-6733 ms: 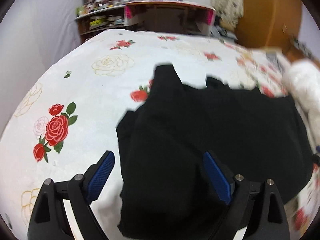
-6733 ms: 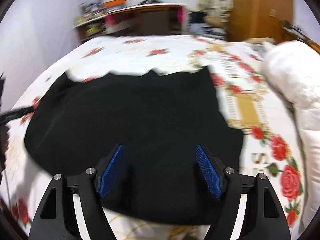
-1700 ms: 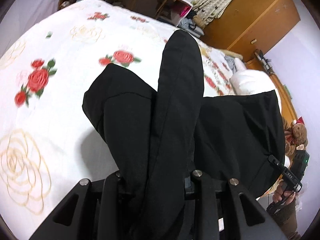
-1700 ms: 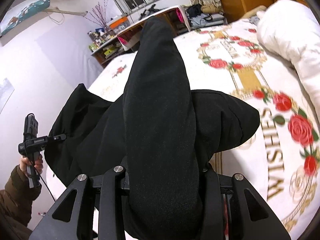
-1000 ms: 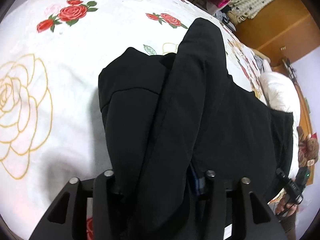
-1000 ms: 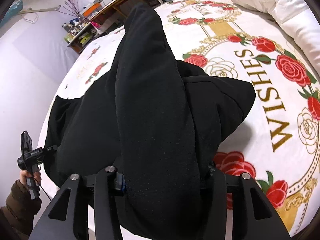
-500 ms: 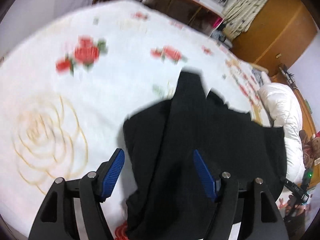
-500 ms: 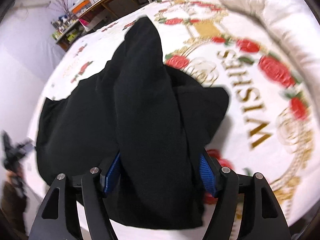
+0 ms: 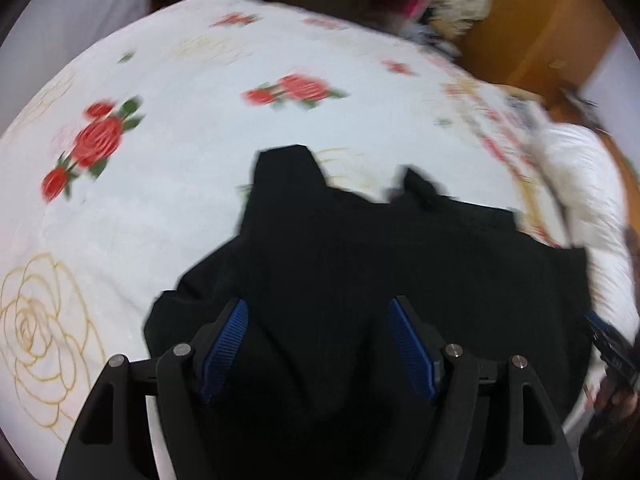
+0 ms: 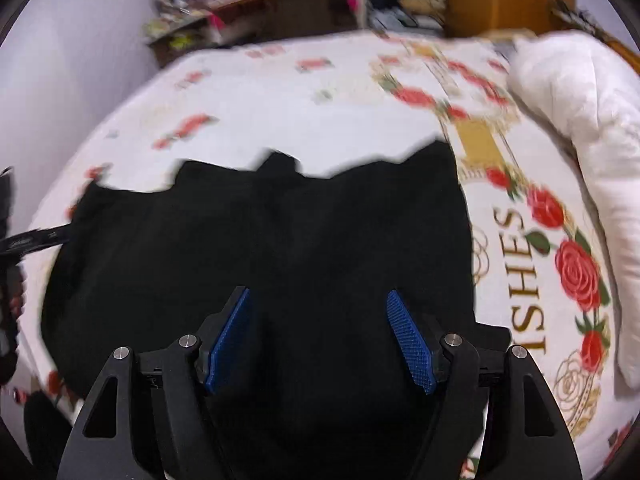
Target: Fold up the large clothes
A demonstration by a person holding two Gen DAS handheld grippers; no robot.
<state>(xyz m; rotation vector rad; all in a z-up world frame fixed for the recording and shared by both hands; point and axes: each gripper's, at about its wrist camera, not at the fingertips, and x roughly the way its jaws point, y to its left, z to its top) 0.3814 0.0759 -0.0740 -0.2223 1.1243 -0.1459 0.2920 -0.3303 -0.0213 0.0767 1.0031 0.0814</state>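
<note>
Garment (image 9: pixel 360 264) folds lost in blackness

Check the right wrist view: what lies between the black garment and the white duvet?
Only bare bedspread, printed with roses and gold lettering, lies between the garment and the duvet. The right wrist view shows it.

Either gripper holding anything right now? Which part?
Nothing held. Left gripper and right gripper jaws have just opened; the black garment lies on the bed.
</note>
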